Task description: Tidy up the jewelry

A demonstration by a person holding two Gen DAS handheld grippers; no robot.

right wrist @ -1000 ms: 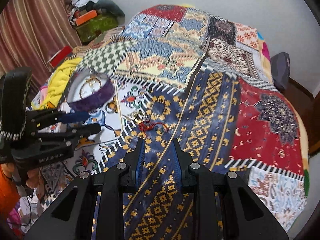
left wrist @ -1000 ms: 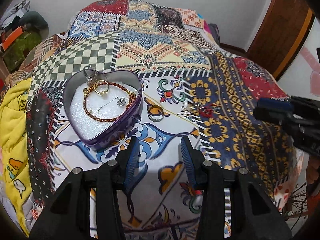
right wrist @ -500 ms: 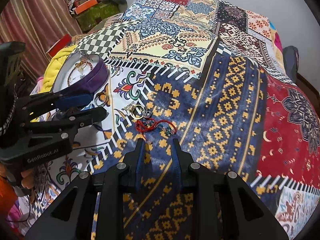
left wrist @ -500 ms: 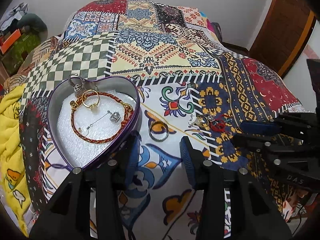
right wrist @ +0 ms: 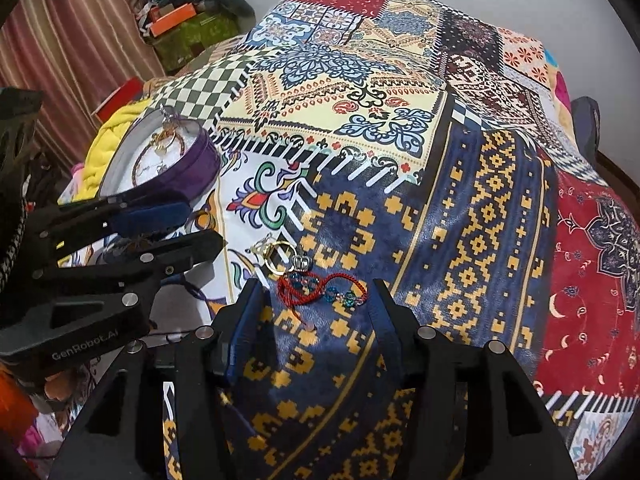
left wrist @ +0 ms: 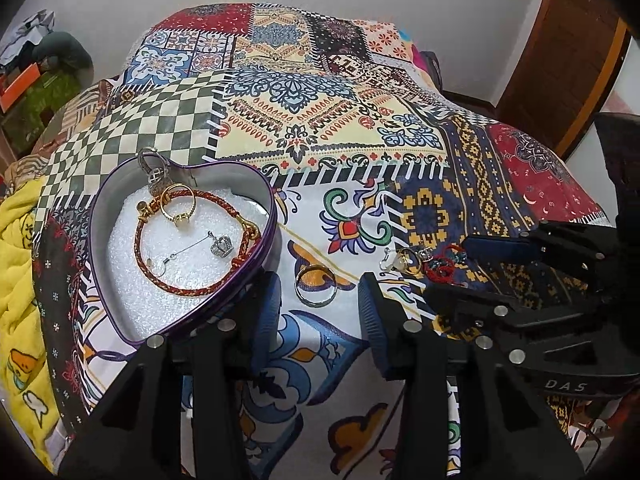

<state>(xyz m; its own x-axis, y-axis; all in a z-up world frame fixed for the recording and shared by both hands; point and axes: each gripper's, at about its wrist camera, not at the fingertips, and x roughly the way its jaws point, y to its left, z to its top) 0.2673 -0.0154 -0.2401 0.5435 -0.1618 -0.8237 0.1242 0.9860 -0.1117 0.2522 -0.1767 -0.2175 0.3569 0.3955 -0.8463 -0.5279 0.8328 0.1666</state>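
Note:
A purple heart-shaped tin [left wrist: 100, 200] with white foam holds a red braided bracelet [left wrist: 138, 240], a gold ring [left wrist: 178, 204] and a crown pin [left wrist: 221, 245]. A silver ring [left wrist: 154, 166] hangs on its rim. My left gripper [left wrist: 319, 304] is open just short of a loose band ring [left wrist: 316, 286] lying on the quilt. My right gripper [right wrist: 318, 308] has its jaws opening on either side of a red cord bracelet with blue beads [right wrist: 320, 290], and the pads do not touch it. A gold ring [right wrist: 278, 262] and a silver crown ring [right wrist: 302, 264] lie just beyond.
A patchwork quilt [right wrist: 460, 200] covers the bed. A yellow blanket [left wrist: 16, 260] hangs at its left side, and boxes and clutter [right wrist: 180, 20] stand by a striped curtain. A wooden door [left wrist: 568, 60] is at the far right. The two grippers are close, side by side.
Both grippers have come forward and down toward the jewelry on the quilt. The right jaws have spread wider around the red cord bracelet. The left jaws look the same.

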